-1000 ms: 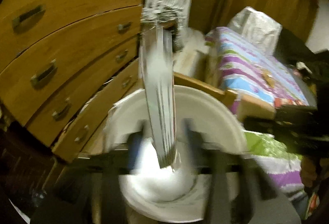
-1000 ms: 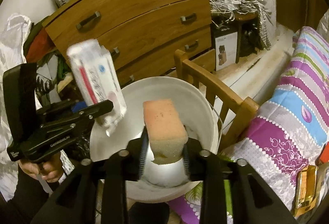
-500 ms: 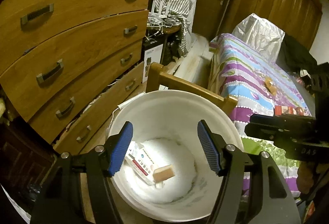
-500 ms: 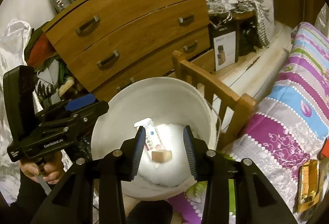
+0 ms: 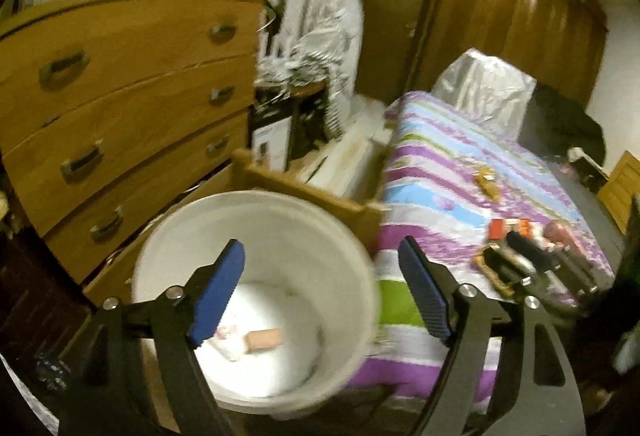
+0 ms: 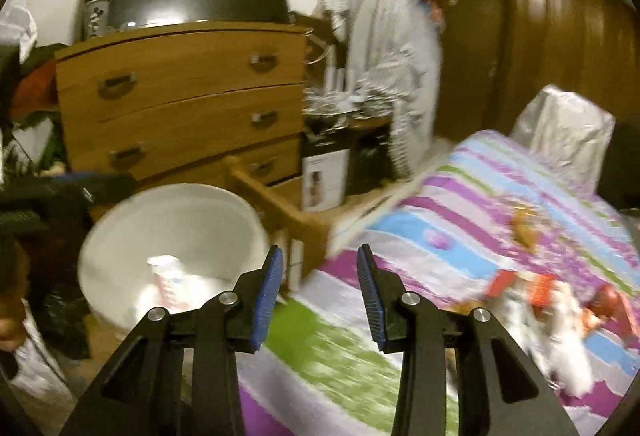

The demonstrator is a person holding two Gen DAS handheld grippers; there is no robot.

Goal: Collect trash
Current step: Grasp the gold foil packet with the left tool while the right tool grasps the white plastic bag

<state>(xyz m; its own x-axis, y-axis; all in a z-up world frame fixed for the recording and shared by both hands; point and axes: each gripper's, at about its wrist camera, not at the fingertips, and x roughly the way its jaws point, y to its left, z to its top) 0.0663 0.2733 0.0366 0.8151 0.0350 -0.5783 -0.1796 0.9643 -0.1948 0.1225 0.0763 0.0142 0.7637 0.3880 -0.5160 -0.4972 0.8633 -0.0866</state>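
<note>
A white bucket (image 5: 280,228) stands beside the bed, with a pink sponge (image 5: 264,340) and a white packet (image 5: 226,336) on its bottom. My left gripper (image 5: 320,248) hovers over the bucket's right rim; its jaws are opening and nothing is between them. My right gripper (image 6: 320,252) is open and empty above the bed's edge, with the bucket (image 6: 180,212) to its left. On the striped bedcover lie red wrappers (image 6: 536,288), a white crumpled piece (image 6: 568,320) and a brown wrapper (image 6: 524,224). The left wrist view shows the right gripper (image 5: 520,264) over that litter.
A wooden chest of drawers (image 5: 120,108) fills the left side. A wooden chair back (image 5: 304,192) stands between the bucket and the bed (image 5: 460,172). Striped clothing (image 5: 312,24) hangs by a dark wardrobe (image 5: 500,20). A silver bag (image 5: 484,88) sits at the bed's far end.
A second ago the left gripper held the packet and the right held the sponge over the bucket. Both now lie inside it. Both grippers have swung right towards the bed, and the left jaws stand wider.
</note>
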